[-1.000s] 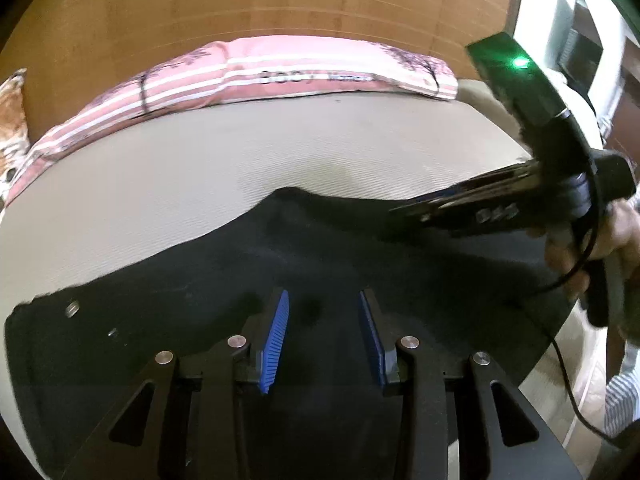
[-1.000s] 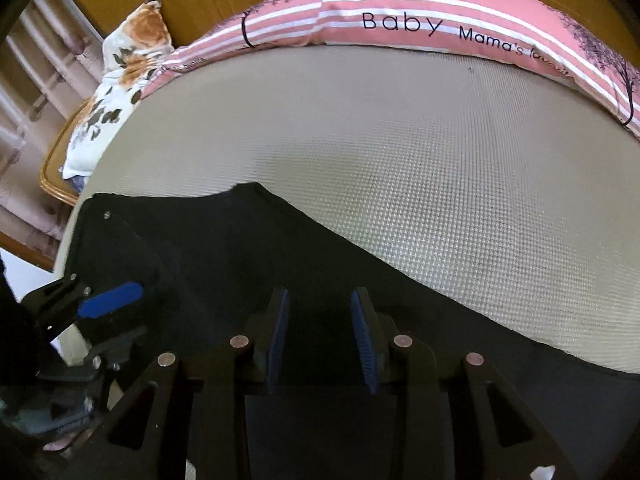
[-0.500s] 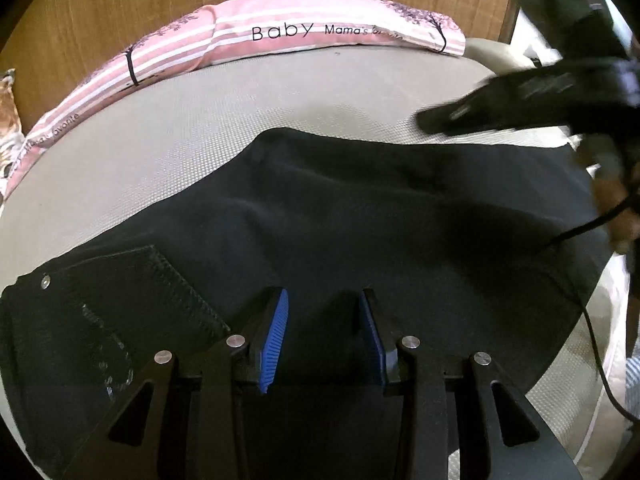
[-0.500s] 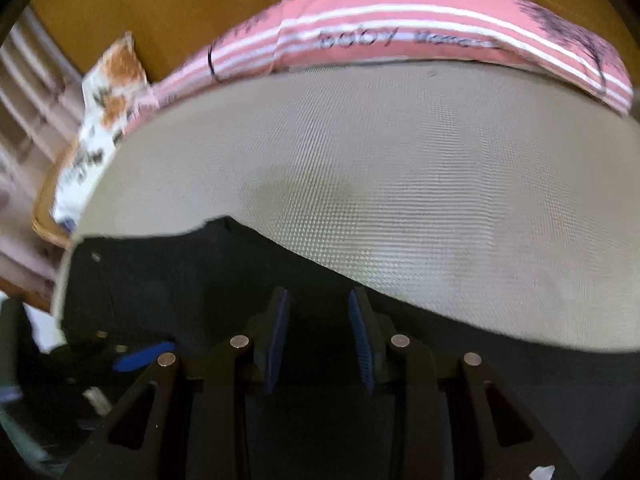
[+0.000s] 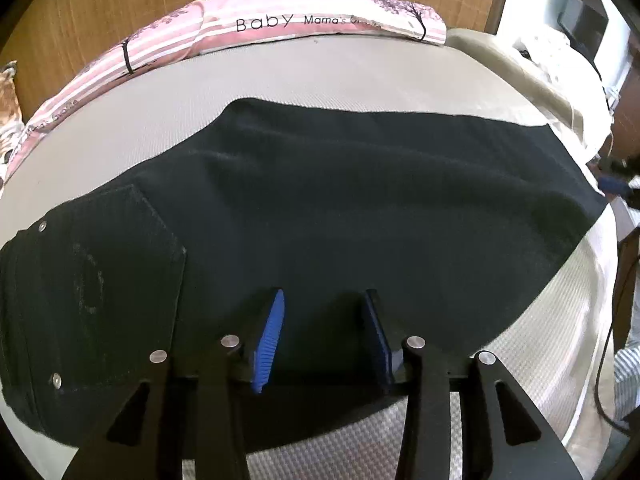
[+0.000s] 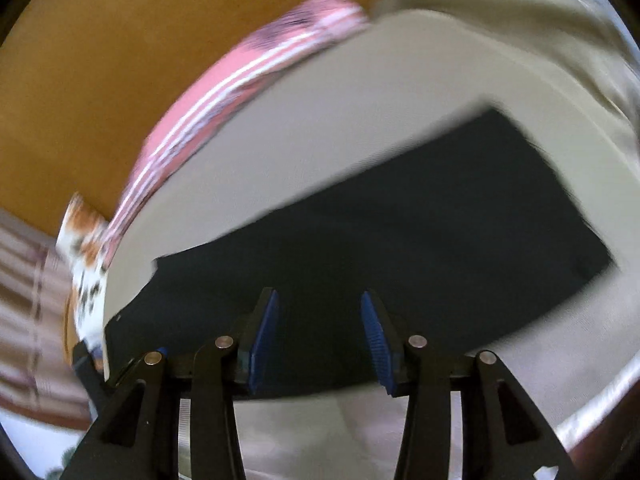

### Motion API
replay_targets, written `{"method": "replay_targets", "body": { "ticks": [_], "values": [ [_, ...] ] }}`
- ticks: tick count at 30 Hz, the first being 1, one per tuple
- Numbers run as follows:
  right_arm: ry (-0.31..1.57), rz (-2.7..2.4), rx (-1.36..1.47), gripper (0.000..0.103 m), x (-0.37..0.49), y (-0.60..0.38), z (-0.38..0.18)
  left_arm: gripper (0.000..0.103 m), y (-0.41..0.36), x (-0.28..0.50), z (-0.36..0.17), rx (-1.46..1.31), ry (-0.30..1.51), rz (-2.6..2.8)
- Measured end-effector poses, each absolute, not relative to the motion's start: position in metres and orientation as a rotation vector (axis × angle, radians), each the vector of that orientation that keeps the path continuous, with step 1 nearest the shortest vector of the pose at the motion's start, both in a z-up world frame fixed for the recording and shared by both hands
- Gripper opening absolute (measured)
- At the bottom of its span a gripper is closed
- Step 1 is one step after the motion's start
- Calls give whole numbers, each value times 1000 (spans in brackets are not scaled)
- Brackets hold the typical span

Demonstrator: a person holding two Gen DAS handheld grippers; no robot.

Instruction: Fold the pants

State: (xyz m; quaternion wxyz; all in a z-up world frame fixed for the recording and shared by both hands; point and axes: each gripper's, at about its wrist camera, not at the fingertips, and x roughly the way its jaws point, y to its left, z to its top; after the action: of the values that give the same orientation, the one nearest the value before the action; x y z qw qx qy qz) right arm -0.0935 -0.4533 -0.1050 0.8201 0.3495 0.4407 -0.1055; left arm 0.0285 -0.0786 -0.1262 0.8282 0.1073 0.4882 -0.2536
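Note:
Black pants [image 5: 360, 208] lie spread flat on a beige mattress [image 5: 328, 76], with the riveted back pocket [image 5: 100, 272] at the left. My left gripper [image 5: 324, 316] hovers over the pants' near edge. Its jaws are opening, and no cloth is pinched between the blue pads [image 5: 274, 320]. In the blurred right wrist view the pants [image 6: 400, 240] run slantwise up to the right. My right gripper [image 6: 320, 320] is over their near edge, its jaws opening too, with nothing between them. Only a blue tip of the right gripper [image 5: 614, 184] shows at the right edge of the left wrist view.
A pink striped pillow [image 5: 280, 24] lies along the wooden headboard [image 5: 120, 0]. A floral cushion [image 6: 84, 256] sits at the mattress's left corner. A cable [image 5: 604, 344] hangs off the bed's right side, beside white furniture [image 5: 592, 12].
My right gripper swung fast from above the pants to the bed's right side, rolling as it went. The left gripper sank a little towards the cloth. Both pairs of pads stand slightly wider apart.

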Motion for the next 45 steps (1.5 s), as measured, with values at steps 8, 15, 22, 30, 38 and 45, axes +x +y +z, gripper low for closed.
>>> {"method": "replay_targets", "body": {
  "ticks": [8, 15, 22, 30, 38, 45],
  "values": [
    [848, -382, 986, 42, -165, -515, -147, 43, -83, 22, -111, 196, 1011, -518],
    [755, -397, 1088, 39, -174, -542, -166, 43, -119, 18, -100, 257, 984, -583],
    [662, -393, 1131, 31, -167, -564, -168, 43, -149, 18, -108, 294, 1003, -613],
    [666, -406, 1119, 10, -162, -565, -167, 43, -165, 12, -125, 357, 1000, -617],
    [639, -263, 1050, 8, -140, -537, -113, 44, -143, 27, -118, 204, 1054, -605],
    [694, -32, 932, 8, -59, -465, -62, 44, -69, 40, -82, 44, 1002, -481]
  ]
}}
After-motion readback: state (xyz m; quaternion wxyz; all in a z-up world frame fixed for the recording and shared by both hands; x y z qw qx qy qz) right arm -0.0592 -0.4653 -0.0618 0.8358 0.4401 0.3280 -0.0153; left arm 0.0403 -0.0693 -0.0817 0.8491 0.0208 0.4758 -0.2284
